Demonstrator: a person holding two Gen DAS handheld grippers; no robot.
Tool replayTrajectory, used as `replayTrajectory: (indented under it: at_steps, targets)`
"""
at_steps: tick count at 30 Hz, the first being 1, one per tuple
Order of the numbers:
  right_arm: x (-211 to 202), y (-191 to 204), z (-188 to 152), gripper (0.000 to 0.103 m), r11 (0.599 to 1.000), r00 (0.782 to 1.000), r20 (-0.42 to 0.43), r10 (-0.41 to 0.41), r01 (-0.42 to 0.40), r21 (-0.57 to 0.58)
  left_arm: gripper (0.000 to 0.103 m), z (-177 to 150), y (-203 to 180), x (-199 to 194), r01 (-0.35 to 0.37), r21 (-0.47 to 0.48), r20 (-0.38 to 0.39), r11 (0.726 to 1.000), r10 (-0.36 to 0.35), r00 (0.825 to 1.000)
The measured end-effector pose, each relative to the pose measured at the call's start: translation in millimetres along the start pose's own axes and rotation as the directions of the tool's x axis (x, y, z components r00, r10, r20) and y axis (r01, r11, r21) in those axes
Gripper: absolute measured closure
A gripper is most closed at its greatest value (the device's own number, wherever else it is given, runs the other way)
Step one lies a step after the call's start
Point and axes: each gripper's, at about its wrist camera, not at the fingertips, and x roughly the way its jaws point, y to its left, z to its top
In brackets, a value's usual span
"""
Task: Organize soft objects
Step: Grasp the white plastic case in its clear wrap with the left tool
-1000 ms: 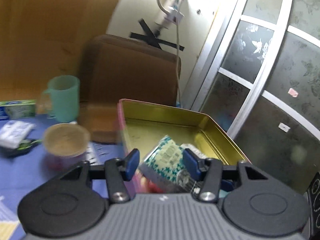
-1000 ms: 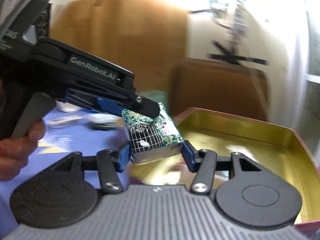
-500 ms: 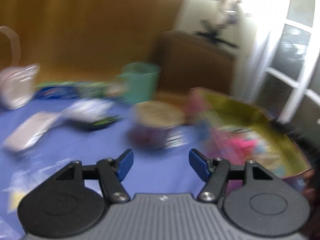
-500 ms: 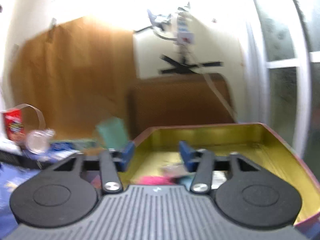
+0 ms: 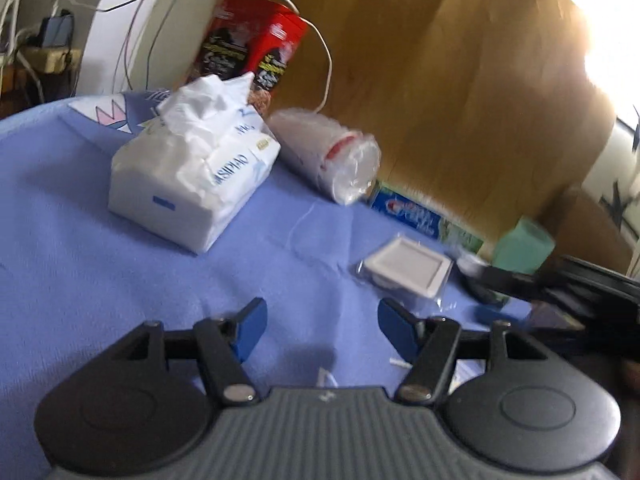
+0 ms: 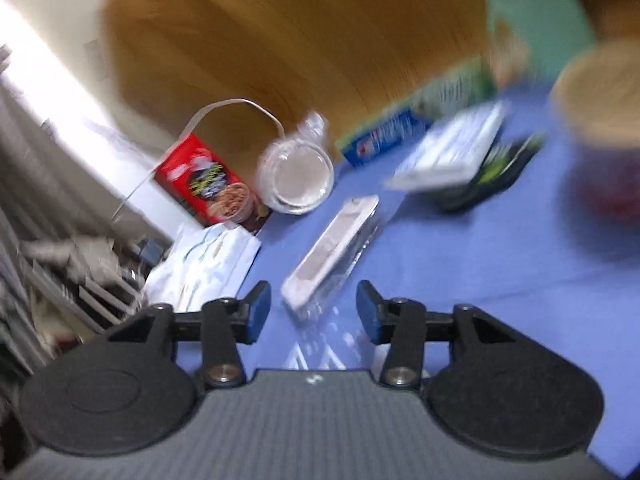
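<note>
Both claws are empty and look to be between pickups: the left claw [image 5: 319,330] stands half open, the right claw [image 6: 313,312] is opening. Next likely calls for closing on a soft thing, such as the tissue pack [image 5: 192,184] or the wrapped packet [image 6: 334,246] on the tabletop [image 5: 100,280].

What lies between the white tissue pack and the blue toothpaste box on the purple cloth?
In the left wrist view, a clear-wrapped stack of plastic cups lies on its side between the white tissue pack and the blue toothpaste box.
</note>
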Motion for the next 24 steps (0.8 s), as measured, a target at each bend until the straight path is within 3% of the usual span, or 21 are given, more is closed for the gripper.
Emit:
replayTrajectory:
  at_steps: [3,4,6,7,11,15,20,22,24]
  targets:
    - [39.0,-2.0,11.6,0.048,0.995,1.0,-0.009,-0.027,0.027,0.097,0.04,0.7,1.1,0.6,0.028,-0.005,0.003,1.0,-0.028,1.0]
    - [43.1,6.6,11.0,0.054,0.997,0.999,0.004,-0.045,0.045,0.064,0.04,1.3,0.7,1.1,0.036,-0.001,0.002,0.999,-0.036,0.999]
    - [52.1,14.2,11.1,0.084,0.995,0.995,-0.005,-0.103,0.103,-0.011,0.04,-1.5,0.8,0.1,0.048,0.001,0.006,0.999,-0.048,0.999]
    - [52.8,10.4,11.1,0.088,0.996,0.996,-0.018,-0.092,0.092,-0.001,0.04,-2.3,2.3,-1.4,0.054,-0.003,0.01,0.999,-0.054,0.999]
    - [21.3,12.4,-3.6,0.09,0.996,0.998,-0.017,-0.061,0.06,-0.059,0.037,0.4,9.2,-1.9,0.093,-0.041,0.007,0.995,-0.093,0.996]
    - [-39.2,12.2,-31.9,0.091,0.993,0.998,-0.059,-0.021,0.014,-0.121,0.037,0.0,6.7,-0.4,0.174,-0.077,-0.071,0.982,-0.18,0.981]
    - [-104.8,7.5,-89.7,0.086,0.961,0.994,-0.027,-0.107,0.097,-0.259,0.037,-22.6,-37.2,-10.0,0.271,-0.008,-0.224,0.963,-0.266,0.938]
    - [-120.9,7.5,-107.2,0.069,0.951,0.992,0.017,-0.122,0.122,-0.284,0.037,-33.4,-56.9,-17.9,0.288,0.037,-0.265,0.957,-0.268,0.926]
    - [-128.7,3.8,-116.2,0.048,0.956,0.995,0.004,-0.098,0.095,-0.277,0.037,-40.7,-70.4,-22.3,0.314,0.035,-0.304,0.949,-0.289,0.908]
